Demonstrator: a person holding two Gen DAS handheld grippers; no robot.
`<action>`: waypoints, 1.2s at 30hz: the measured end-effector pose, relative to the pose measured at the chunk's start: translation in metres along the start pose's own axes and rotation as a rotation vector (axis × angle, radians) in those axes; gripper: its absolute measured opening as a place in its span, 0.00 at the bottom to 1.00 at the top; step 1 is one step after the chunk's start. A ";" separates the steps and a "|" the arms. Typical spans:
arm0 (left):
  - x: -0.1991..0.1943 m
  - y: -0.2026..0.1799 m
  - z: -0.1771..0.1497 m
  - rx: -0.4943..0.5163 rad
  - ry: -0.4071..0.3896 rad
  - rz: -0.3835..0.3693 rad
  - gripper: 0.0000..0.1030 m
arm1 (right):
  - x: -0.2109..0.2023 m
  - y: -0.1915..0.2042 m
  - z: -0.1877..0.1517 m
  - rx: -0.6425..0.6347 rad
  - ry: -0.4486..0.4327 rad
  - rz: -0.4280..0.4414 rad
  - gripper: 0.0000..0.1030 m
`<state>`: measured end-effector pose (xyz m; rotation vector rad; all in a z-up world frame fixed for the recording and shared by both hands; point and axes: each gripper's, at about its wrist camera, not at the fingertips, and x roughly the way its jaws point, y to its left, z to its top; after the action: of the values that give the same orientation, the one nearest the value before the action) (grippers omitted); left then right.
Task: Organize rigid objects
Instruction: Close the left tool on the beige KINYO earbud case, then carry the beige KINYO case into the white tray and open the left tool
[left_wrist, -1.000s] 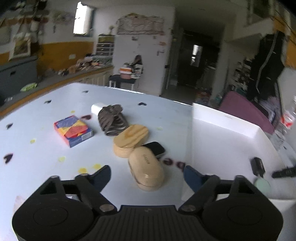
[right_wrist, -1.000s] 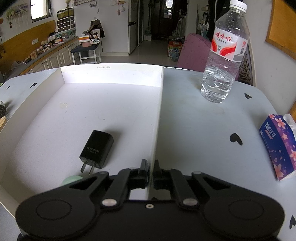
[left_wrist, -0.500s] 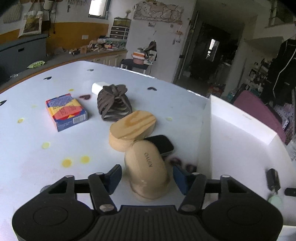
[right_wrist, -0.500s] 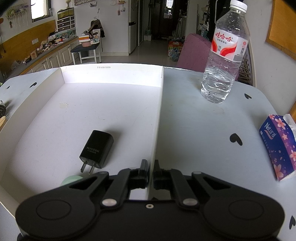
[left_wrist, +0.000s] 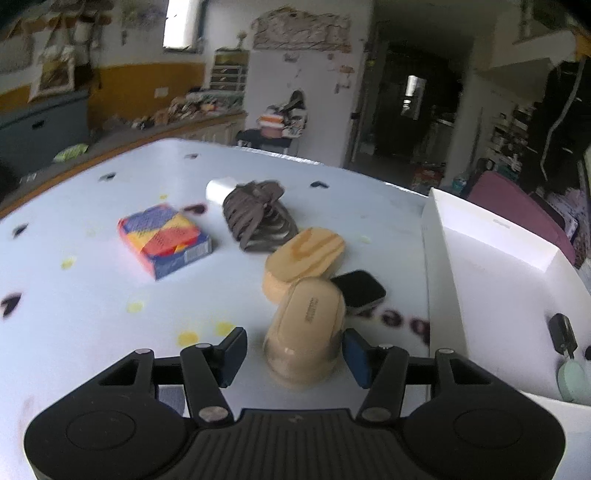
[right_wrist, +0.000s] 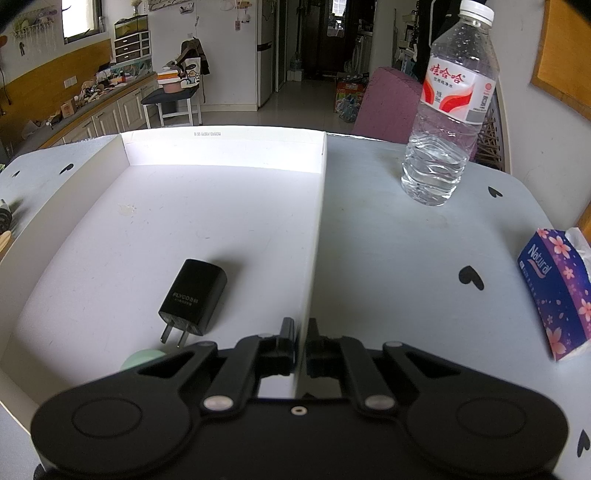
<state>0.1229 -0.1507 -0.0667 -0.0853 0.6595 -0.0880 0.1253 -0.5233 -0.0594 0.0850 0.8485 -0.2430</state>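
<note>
My left gripper (left_wrist: 295, 349) is open, its blue pads on either side of a beige oval case (left_wrist: 306, 328) lying on the white table; the right pad is at or near the case, with a gap on the left. Behind the case lie a wooden oval block (left_wrist: 304, 258), a black smartwatch-like device (left_wrist: 358, 291), a brown hair claw (left_wrist: 258, 218) and a colourful box (left_wrist: 164, 240). My right gripper (right_wrist: 301, 341) is shut on the right wall of the white tray (right_wrist: 314, 236). Inside the tray lie a black charger plug (right_wrist: 192, 295) and a pale green round thing (right_wrist: 142, 360).
A water bottle (right_wrist: 447, 110) stands on the table right of the tray. A purple tissue pack (right_wrist: 554, 291) lies at the far right edge. The tray (left_wrist: 491, 258) also shows in the left wrist view, right of the objects. A white cylinder (left_wrist: 219, 188) lies behind the hair claw.
My left gripper moved forward until its open jaws straddle the beige case, and they have narrowed. The right gripper stayed still on the tray wall.
</note>
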 end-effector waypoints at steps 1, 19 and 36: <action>0.002 -0.002 0.002 0.027 -0.013 -0.007 0.56 | 0.000 0.000 0.000 0.000 0.000 0.000 0.06; 0.007 -0.008 0.005 0.127 0.006 -0.064 0.46 | 0.000 0.001 0.000 -0.007 -0.001 -0.002 0.06; -0.032 -0.089 0.045 0.092 -0.058 -0.392 0.46 | 0.000 0.001 0.000 -0.008 -0.001 -0.003 0.06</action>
<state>0.1211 -0.2332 -0.0025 -0.1276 0.5731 -0.4914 0.1253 -0.5221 -0.0594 0.0765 0.8490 -0.2424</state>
